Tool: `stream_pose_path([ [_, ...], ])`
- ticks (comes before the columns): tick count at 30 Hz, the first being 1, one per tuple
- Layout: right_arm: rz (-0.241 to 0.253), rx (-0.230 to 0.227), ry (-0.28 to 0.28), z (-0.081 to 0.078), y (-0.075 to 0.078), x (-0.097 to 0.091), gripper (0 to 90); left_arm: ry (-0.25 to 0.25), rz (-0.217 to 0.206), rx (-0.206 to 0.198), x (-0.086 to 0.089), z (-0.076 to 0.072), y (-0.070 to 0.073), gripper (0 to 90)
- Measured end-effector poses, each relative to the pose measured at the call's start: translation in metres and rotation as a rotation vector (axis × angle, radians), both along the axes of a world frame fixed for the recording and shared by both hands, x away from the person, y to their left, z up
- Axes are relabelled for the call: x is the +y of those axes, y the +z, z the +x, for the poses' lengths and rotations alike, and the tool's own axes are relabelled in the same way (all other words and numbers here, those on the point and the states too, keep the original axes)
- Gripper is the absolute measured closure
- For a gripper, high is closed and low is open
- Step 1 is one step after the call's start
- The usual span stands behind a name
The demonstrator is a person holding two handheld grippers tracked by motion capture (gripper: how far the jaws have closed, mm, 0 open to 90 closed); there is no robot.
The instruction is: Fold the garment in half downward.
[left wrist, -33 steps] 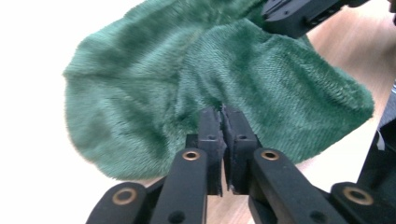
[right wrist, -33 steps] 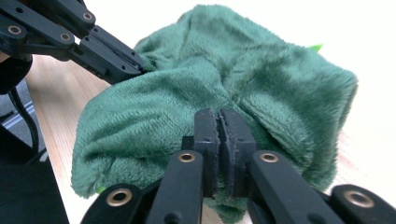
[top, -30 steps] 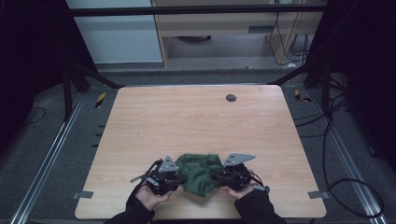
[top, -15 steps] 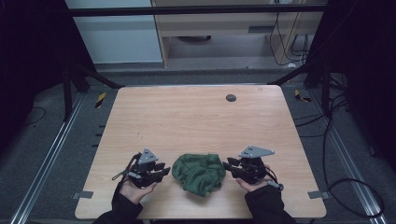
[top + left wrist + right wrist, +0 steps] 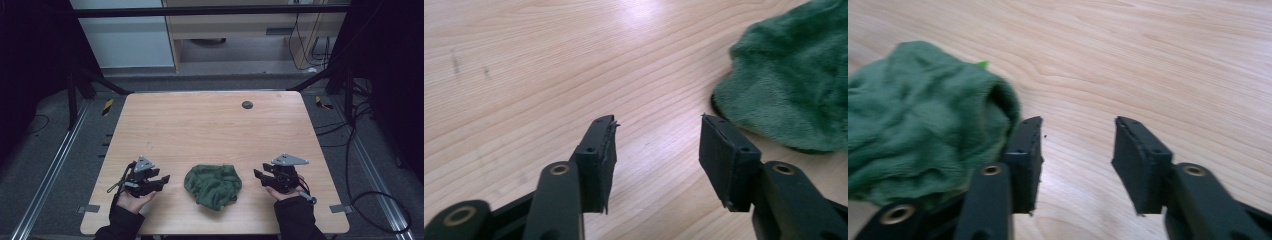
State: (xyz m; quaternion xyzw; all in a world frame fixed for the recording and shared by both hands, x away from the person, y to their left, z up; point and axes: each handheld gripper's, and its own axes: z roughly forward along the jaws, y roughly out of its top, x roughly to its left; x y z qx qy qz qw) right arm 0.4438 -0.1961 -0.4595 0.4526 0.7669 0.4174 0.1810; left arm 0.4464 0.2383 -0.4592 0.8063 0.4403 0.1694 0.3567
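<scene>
- The green cloth [image 5: 213, 185] is lying bunched near the wooden counter's [image 5: 210, 125] front edge.
- The left gripper [image 5: 162, 179] and right gripper [image 5: 257, 175] are flanking the cloth, jaws just opening, empty.
- Grey floor is surrounding the counter.

Both sleeves dark, black or near it, cuffs ending at the wrists. Left claw [image 5: 162, 178]: black body, grey three-cornered plate on top, thin black cable trailing off its outer side. Right claw [image 5: 258, 174]: same build, same grey plate, cable ending in a small pale connector near the cuff. Close up, left claw [image 5: 656, 140]: two matte black jaws, flat rectangular pads with frayed front edges, one small screw hole in each pad block, brass-coloured pivot bushings on the links behind. Right claw [image 5: 1076, 140]: identical jaws, pads and brass bushings, pad edges slightly rough.
</scene>
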Motion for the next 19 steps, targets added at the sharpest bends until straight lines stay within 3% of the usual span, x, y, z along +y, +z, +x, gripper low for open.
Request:
stream_pose_path([
  [4, -0.009, -0.001, -0.045, 0.004, -0.006, -0.009, 43.7, 0.031, 0.012, -0.014, 0.01, 0.003, -0.003, 42.5],
  [12, -0.034, 0.017, -0.092, 0.01, -0.012, -0.022, 31.7, 0.091, 0.023, -0.003, 0.031, 0.013, -0.011, 37.5],
  [19, -0.046, 0.032, -0.123, 0.013, -0.015, -0.029, 25.6, 0.118, 0.028, -0.008, 0.042, 0.017, -0.013, 33.9],
])
